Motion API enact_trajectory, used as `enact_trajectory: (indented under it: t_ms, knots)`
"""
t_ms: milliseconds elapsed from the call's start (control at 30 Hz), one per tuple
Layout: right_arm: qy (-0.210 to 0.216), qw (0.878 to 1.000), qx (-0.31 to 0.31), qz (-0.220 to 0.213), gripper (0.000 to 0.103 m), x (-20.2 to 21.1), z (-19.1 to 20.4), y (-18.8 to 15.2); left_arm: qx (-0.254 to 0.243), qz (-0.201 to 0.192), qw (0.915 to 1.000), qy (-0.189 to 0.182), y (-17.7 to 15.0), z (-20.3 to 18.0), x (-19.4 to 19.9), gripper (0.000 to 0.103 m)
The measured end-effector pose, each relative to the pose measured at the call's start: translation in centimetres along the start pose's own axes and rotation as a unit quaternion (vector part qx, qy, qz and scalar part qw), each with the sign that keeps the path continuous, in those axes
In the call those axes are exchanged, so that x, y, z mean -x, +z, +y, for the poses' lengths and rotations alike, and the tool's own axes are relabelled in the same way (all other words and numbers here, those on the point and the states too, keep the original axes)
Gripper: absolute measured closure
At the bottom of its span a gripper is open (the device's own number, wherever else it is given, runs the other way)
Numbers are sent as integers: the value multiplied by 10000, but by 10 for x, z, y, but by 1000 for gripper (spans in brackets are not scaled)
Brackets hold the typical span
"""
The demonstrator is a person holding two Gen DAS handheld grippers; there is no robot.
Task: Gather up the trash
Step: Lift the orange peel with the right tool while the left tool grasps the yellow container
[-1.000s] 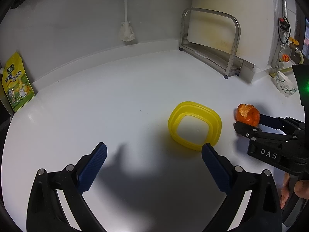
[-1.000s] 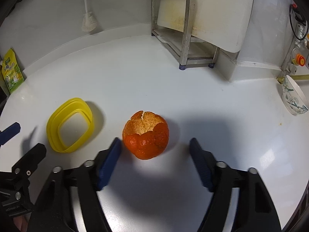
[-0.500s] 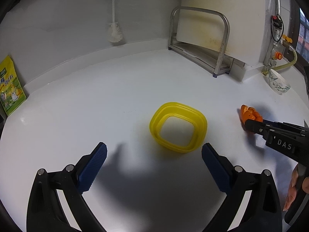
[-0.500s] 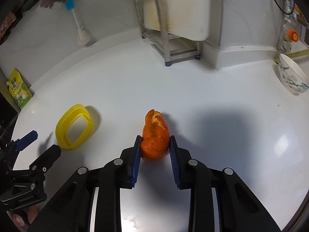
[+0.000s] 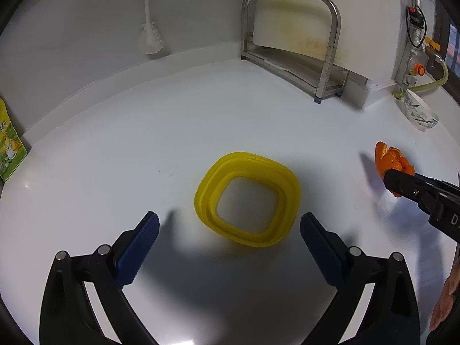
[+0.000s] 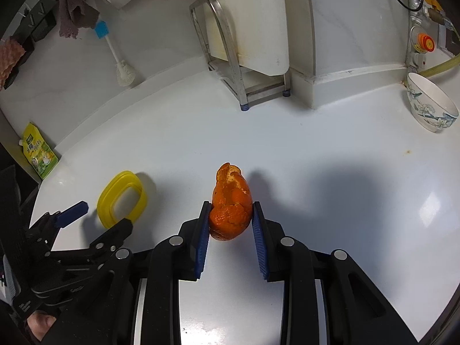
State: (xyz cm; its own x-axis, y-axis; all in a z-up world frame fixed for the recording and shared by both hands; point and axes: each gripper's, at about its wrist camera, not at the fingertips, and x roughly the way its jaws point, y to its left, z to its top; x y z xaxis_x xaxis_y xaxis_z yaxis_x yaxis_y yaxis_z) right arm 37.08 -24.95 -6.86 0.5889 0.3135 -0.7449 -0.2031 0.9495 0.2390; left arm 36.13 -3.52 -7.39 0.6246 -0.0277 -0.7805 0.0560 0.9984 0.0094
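The right gripper [image 6: 230,224] pinches the orange peel [image 6: 230,204] in its jaws just above the tabletop [image 6: 316,172]; the yellow collapsible container [image 5: 247,199] lies leftward, directly before the left gripper [image 5: 228,240], jaws spread.

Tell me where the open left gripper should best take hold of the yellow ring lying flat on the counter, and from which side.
Probably one side wall of the yellow ring, one finger inside the open middle and one outside, coming down from above. It lies flat and low, and its span nearly matches the left gripper's open jaws, so pinching one wall looks safer than straddling it.
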Motion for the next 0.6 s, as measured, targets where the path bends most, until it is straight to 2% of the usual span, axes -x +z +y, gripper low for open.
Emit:
enact_trajectory:
  t_ms: [267, 367, 600]
  knots:
    - [106, 9999, 66, 8, 75, -2, 4, -3, -105, 116, 9998, 130, 6, -8, -10, 6]
    - [166, 9999, 3, -5, 75, -1, 1, -2, -159, 257, 9995, 74, 7, -11, -17, 6]
    - [148, 9999, -37, 5, 75, -1, -4, -2, -22, 321, 9995, -77, 10, -6, -21, 8]
